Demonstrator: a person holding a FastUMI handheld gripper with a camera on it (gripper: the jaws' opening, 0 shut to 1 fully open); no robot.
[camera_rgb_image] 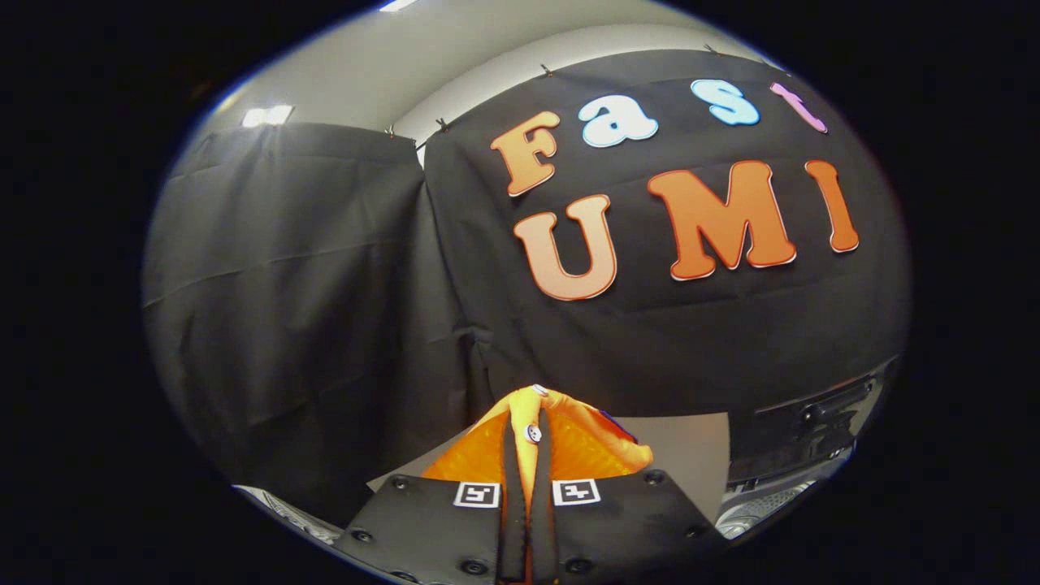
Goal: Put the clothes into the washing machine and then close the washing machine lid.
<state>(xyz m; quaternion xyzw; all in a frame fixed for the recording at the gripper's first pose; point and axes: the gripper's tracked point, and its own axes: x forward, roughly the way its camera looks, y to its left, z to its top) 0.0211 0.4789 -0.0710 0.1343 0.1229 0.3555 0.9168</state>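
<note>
My gripper (526, 455) is shut on an orange garment (585, 443). Its two fingers stand close together with a thin fold of the orange cloth pinched between them. The rest of the garment bunches up on both sides of the fingers and rises to a peak just ahead of them. A small white patch on the cloth shows near the fingertips. The garment is lifted off the surface below, and I face the black cloth wall. To the lower right, beyond the fingers, lies the washing machine (800, 455), with its dark raised lid and a bit of the metal drum rim (751, 516) beneath.
A pale flat surface (686, 455) lies just behind the garment, between it and the washing machine. Black cloth walls (309, 284) close the booth ahead and to the left. A light ceiling (455, 57) shows above them.
</note>
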